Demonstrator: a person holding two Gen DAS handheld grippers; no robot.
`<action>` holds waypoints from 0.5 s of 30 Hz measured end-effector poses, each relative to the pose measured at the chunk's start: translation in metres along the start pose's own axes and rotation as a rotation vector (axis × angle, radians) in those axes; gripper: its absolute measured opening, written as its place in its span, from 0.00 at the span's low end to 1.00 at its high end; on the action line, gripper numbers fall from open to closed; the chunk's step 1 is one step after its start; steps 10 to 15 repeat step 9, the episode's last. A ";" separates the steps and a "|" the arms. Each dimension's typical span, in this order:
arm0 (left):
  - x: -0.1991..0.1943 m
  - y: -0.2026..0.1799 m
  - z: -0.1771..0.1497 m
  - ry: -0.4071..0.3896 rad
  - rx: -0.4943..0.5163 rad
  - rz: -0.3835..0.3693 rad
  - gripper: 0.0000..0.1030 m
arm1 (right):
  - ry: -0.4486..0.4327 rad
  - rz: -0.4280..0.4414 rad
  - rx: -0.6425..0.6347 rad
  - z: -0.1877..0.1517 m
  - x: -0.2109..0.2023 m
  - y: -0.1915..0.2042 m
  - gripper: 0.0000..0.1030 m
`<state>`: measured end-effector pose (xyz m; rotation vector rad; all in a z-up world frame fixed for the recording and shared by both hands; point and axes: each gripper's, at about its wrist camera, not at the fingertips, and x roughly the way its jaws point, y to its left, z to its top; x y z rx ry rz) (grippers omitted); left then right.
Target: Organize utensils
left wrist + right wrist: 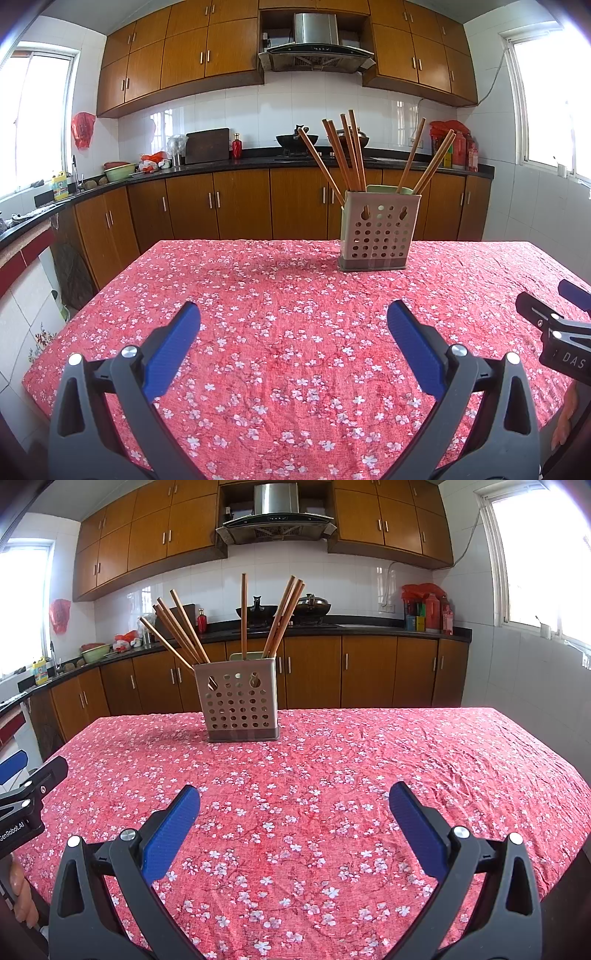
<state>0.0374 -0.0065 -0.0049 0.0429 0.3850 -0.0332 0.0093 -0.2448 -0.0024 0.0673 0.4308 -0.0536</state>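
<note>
Holder [239, 701] looking matt perforated plastic; chopsticks [184, 627] showing smooth wood; tablecloth [332, 775] lying as wrinkled floral cloth; gripper pads [171, 347] appearing ribbed matt blue plastic.

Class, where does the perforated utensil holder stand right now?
The utensil holder stands upright at the far edge of the red floral tablecloth, right of centre in the left view, chopsticks inside.

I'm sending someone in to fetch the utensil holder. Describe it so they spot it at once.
Find the table with the red floral cloth. Toward its far edge stands the utensil holder, the only item on the cloth: a pale boxy caddy with round holes punched in its front, and wooden chopsticks fanning out of its top.
</note>
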 end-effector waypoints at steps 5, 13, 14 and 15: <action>0.001 0.000 0.001 0.009 -0.005 0.002 0.96 | 0.000 0.002 0.001 -0.001 -0.001 0.000 0.98; 0.002 0.000 0.002 0.011 -0.005 0.003 0.96 | 0.000 0.002 0.001 0.000 0.000 0.000 0.98; 0.002 0.000 0.002 0.011 -0.005 0.003 0.96 | 0.000 0.002 0.001 0.000 0.000 0.000 0.98; 0.002 0.000 0.002 0.011 -0.005 0.003 0.96 | 0.000 0.002 0.001 0.000 0.000 0.000 0.98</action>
